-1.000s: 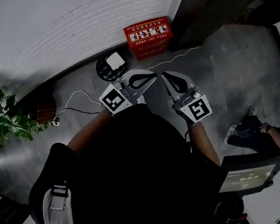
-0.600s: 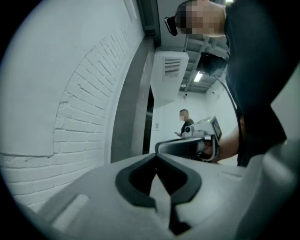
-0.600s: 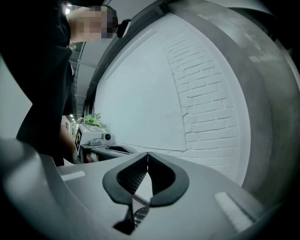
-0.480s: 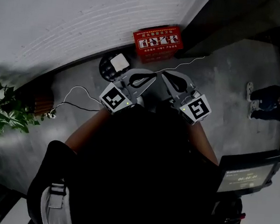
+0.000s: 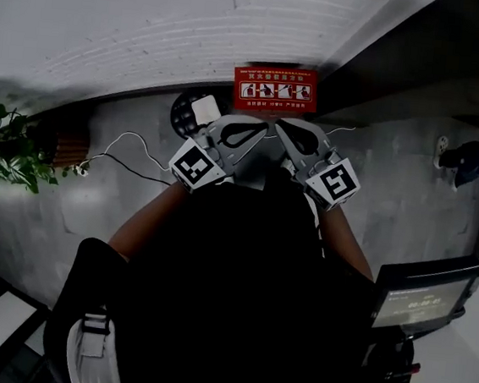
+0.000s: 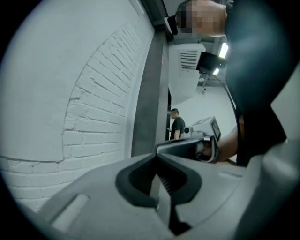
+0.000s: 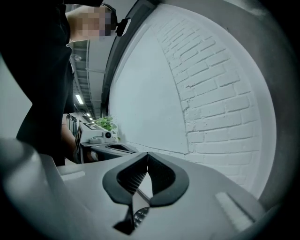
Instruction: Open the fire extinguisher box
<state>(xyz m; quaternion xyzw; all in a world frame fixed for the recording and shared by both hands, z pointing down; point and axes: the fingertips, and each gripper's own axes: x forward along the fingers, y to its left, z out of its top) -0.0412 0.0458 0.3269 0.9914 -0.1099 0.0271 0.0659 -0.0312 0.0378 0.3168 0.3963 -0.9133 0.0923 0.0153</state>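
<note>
Approach underway, I'd say: left gripper [image 5: 264, 130] and right gripper [image 5: 279, 127], both pinched closed and empty, must next reach the red fire extinguisher box [image 5: 275, 89].

Building hallway, white brick wall [image 5: 154, 33], concrete floor [image 5: 410, 187], potted plant [image 5: 5, 153]

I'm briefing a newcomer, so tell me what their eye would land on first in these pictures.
The red fire extinguisher box, the brightest colour here, sits against the white brick wall at top centre of the head view. Just below it the left gripper and right gripper are held side by side, jaws shut and empty. A green plant stands at far left.
</note>
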